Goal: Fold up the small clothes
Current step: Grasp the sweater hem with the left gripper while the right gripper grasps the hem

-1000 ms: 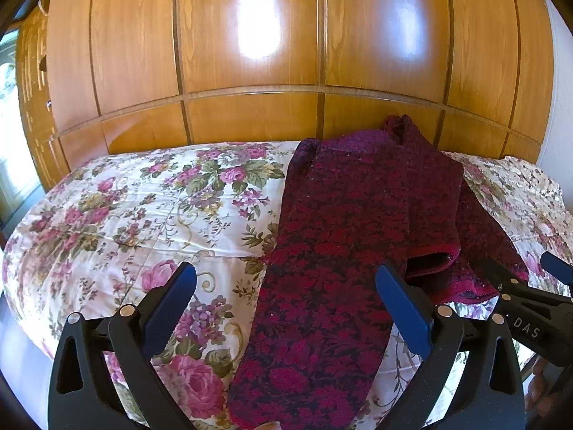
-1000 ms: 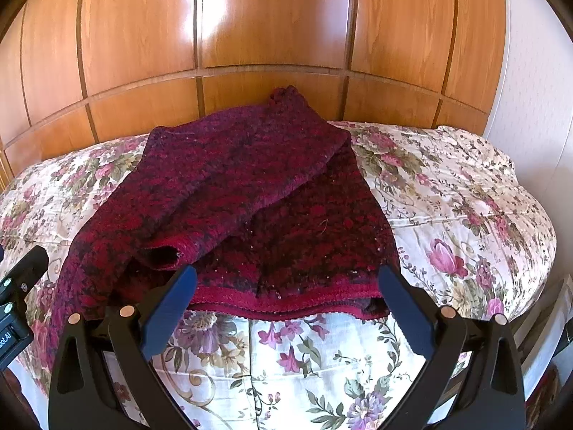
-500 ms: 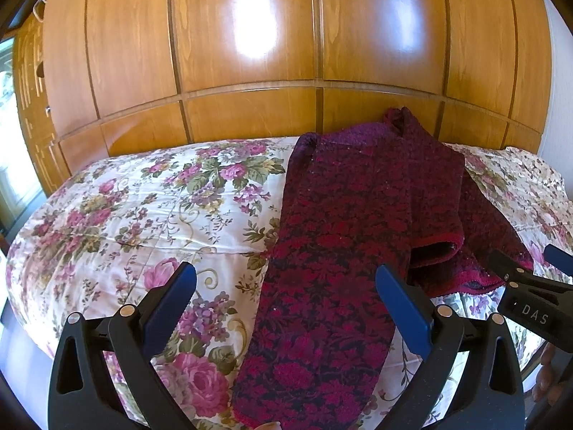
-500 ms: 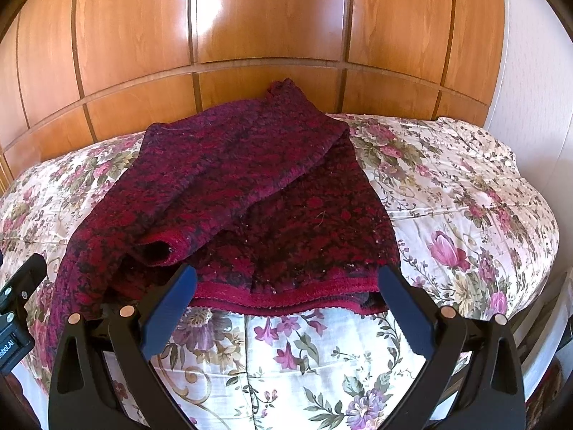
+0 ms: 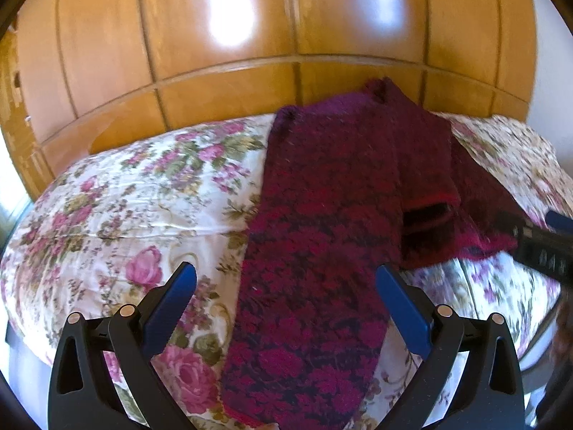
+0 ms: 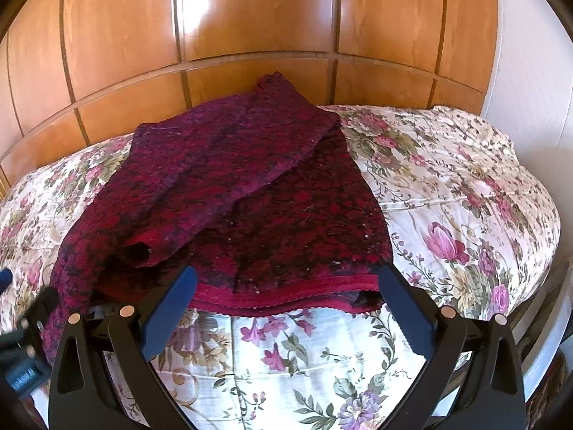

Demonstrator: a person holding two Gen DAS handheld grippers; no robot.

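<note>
A dark red and magenta patterned knit garment (image 5: 322,215) lies on the floral bedspread (image 5: 143,186), with one sleeve running down towards the near edge and the other sleeve folded across its body (image 6: 215,165). Its red hem (image 6: 286,292) faces the right wrist camera. My left gripper (image 5: 286,290) hangs open above the long near sleeve, with nothing between its blue fingers. My right gripper (image 6: 286,294) is open just in front of the hem and holds nothing. Each gripper shows at the edge of the other's view.
The bed (image 6: 465,186) fills both views and backs onto a wooden panelled wardrobe (image 5: 250,53). A white wall (image 6: 530,53) stands at the right. The bed's edge and frame show at the lower right (image 6: 544,340).
Both grippers have moved forward, closer to the garment; the hem now lies between the right fingers' tips. The garment has not moved. Both stay open.
</note>
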